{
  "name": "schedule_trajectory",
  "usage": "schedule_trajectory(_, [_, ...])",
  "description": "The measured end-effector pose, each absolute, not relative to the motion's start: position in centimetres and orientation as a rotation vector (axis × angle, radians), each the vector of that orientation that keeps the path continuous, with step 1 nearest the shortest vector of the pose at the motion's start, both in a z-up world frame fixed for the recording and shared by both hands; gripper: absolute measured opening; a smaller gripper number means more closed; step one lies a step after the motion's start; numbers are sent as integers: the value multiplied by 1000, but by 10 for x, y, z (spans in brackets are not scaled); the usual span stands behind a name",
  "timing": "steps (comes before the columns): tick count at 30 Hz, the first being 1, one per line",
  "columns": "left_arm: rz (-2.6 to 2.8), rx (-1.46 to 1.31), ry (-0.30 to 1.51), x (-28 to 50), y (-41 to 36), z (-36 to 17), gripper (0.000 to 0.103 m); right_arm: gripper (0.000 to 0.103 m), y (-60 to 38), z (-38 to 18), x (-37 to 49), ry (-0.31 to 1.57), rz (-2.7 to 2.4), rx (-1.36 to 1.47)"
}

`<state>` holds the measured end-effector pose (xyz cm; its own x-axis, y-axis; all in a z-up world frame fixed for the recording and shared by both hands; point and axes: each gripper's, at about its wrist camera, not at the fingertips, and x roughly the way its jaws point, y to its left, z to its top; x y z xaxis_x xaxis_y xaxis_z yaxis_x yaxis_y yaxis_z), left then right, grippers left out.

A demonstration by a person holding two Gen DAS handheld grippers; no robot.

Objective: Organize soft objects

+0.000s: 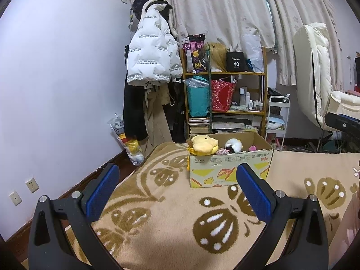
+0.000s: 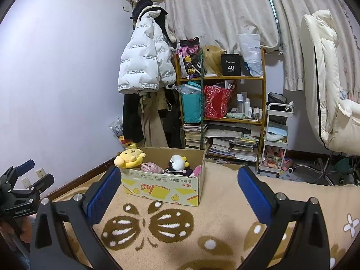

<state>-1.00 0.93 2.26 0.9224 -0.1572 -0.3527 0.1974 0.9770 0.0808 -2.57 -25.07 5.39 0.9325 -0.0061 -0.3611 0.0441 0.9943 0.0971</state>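
Blanket (image 1: 171,204) below; both grippers (image 1: 177,189) (image 2: 180,189) level, jaws apart.

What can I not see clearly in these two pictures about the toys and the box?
- Cardboard box: its bottom is hidden by the toys and front wall in both views.
- Pink toy: mostly hidden behind the box rim in the right wrist view.
- Box lettering: too small to read.
- Striped pink item: partly buried under the yellow plush.
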Motion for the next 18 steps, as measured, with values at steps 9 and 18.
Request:
schedule_trajectory(9, [-176, 112, 353, -10, 11, 21, 102, 103, -250, 52, -25, 371, -26, 105])
schedule_trajectory(18, [-173, 115, 366, -9, 13, 23, 102, 103, -248, 48, -25, 379, -25, 103])
